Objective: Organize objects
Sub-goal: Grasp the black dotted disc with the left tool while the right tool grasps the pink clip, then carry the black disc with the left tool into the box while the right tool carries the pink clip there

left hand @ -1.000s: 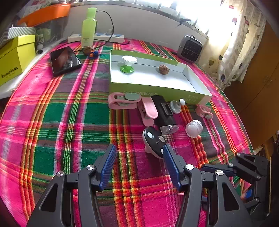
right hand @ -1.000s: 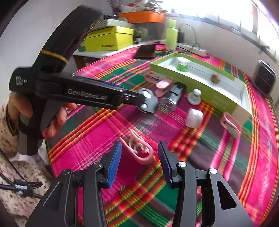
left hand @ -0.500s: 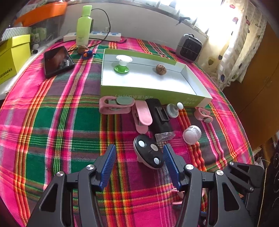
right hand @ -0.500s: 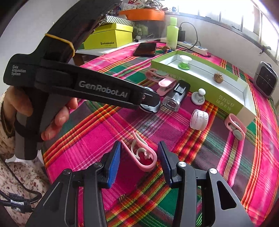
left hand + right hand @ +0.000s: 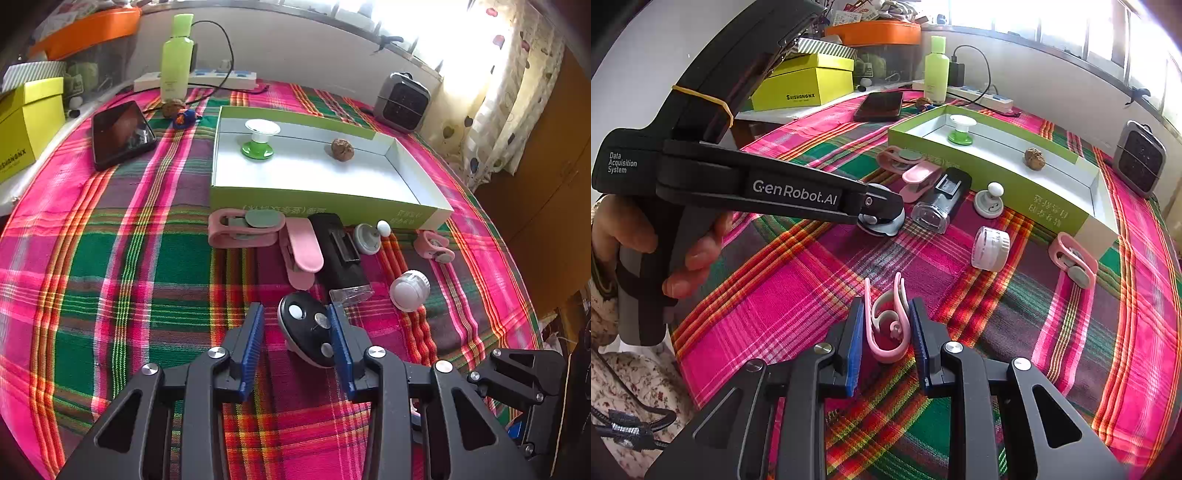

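Observation:
A black oval fob with white buttons (image 5: 310,332) lies on the plaid cloth between the pads of my left gripper (image 5: 295,314). Its jaws are closing: the right pad touches the fob and a small gap stays at the left pad. Seen from the right wrist view, that left gripper (image 5: 882,216) reaches down over the fob. My right gripper (image 5: 886,310) is closing on a pink clip (image 5: 886,332), with both blue pads against its sides. The green box (image 5: 314,208) behind holds a green-and-white knob (image 5: 258,142) and a walnut (image 5: 342,148).
In front of the box lie two pink clips (image 5: 243,227) (image 5: 301,254), a black device (image 5: 341,254), a grey knob (image 5: 367,238), a white cap (image 5: 409,290) and a small pink clip (image 5: 434,245). A phone (image 5: 120,133), a bottle (image 5: 177,55) and a yellow box (image 5: 26,122) stand far left.
The left jaws have narrowed around the black fob. The right jaws have come in onto the pink clip, which now stands straighter and narrower between the pads.

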Tool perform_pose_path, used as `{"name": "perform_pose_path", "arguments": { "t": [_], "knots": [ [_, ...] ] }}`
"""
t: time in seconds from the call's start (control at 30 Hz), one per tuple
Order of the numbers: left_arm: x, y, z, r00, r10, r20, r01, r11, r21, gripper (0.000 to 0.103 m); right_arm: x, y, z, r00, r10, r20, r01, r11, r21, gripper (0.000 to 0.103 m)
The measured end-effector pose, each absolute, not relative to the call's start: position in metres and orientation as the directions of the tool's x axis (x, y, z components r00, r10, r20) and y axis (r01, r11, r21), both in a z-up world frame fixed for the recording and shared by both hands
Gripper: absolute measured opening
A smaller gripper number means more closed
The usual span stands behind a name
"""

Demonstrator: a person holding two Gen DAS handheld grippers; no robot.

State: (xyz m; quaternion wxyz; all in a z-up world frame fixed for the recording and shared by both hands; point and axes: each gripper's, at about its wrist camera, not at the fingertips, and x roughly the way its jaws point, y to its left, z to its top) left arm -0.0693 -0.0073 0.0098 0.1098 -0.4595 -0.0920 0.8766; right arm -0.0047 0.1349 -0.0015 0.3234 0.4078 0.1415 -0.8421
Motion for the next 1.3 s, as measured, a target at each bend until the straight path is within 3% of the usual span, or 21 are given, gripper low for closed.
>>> {"name": "perform_pose_path", "arguments": {
  "t": [0.1,1.3],
  "knots": [
    [-0.070,-0.007,0.011,-0.558,0.276,-0.783,-0.109,-0.959,-0.260,0.025,-0.005,0.135,-0.001,-0.459,-0.429,-0.778,0.658,-0.753,0.027,0.025],
    [-0.065,-0.006,0.038,-0.618,0.268,-0.739,-0.139,-0.963,-0.233,0.025,-0.030,0.158,0.024,-0.523,-0.428,-0.737,0.561,-0.824,0.081,0.025]
  ]
}}
